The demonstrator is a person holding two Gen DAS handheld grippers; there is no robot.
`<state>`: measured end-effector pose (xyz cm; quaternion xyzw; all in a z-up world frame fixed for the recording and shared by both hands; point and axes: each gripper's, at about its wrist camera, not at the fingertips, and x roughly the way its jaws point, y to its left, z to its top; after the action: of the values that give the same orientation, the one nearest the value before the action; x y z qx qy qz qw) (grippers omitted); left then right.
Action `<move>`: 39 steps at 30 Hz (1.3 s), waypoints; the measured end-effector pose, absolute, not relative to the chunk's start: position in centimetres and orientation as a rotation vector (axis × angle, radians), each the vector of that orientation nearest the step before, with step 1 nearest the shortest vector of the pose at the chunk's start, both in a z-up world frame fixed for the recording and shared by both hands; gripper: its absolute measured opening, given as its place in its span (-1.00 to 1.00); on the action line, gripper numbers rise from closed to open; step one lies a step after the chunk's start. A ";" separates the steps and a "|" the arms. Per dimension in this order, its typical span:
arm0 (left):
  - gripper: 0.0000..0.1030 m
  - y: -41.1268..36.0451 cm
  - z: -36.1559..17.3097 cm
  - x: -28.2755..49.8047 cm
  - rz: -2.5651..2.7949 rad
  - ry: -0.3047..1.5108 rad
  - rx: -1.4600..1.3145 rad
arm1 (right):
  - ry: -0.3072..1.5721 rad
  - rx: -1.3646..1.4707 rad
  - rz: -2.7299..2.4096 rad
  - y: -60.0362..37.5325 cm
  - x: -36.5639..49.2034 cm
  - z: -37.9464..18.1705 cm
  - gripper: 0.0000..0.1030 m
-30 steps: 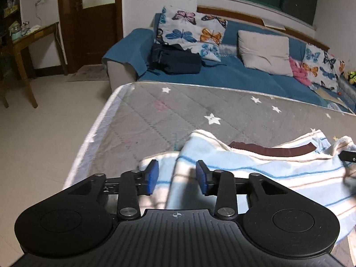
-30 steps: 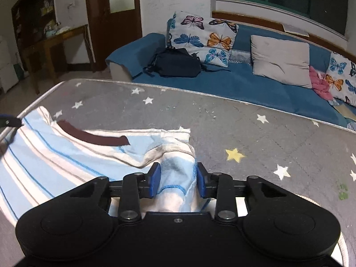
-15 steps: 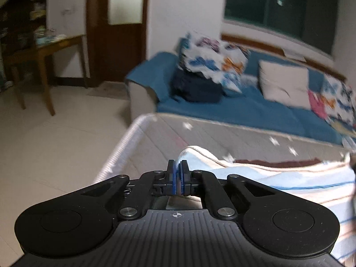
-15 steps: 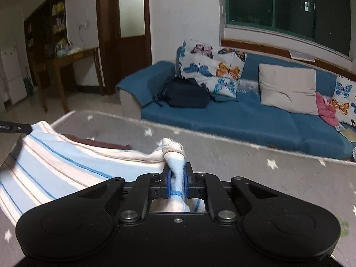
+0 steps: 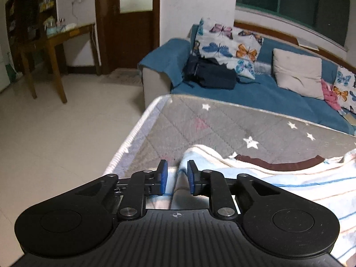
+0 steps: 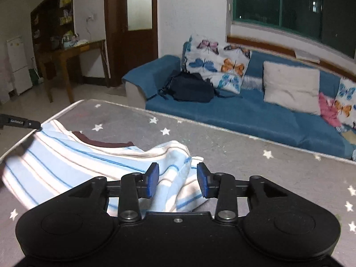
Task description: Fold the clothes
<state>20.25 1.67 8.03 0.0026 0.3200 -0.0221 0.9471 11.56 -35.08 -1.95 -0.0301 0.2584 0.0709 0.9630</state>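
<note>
My left gripper [image 5: 176, 179] stands parted beside the grey star-print mattress's [image 5: 222, 122] white piped edge. The blue-and-cream striped shirt [image 6: 73, 160] lies rumpled between both tools; its lower part is hidden. My right gripper [image 6: 178, 181] gapes wide, bare mattress beyond.

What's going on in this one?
A person with two handheld grippers is folding a striped shirt on a star-print mattress. Both the left gripper and right gripper are open, with shirt fabric bunched between their fingers but not clamped. The shirt lies rumpled, its brown collar showing, and is not neatly folded yet.
</note>
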 end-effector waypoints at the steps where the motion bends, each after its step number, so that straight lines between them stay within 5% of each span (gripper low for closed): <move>1: -0.43 1.7 8.2 20.1 -0.047 0.648 0.006 | 0.523 -0.056 0.152 -34.9 11.3 -1.9 -0.23; 14: -0.40 2.6 6.6 12.8 -0.140 0.703 0.064 | 0.677 -0.077 0.126 -33.2 11.8 -6.3 -0.26; 21: -0.21 2.6 6.0 7.9 -0.179 0.675 0.061 | 0.639 -0.034 0.094 -34.6 6.5 -4.8 -0.26; 28: 0.05 2.0 4.9 2.3 -0.182 0.643 0.086 | 0.626 0.024 -0.029 -38.3 -0.7 -6.0 0.03; 39: 0.17 2.6 3.0 -2.1 -0.125 0.611 0.122 | 0.594 0.152 -0.283 -45.8 -7.8 -8.7 0.09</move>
<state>-2.11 2.55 3.00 0.0602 0.3002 -0.0613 0.9500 -7.80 -45.76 -8.67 0.0746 0.2912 -0.1388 0.9436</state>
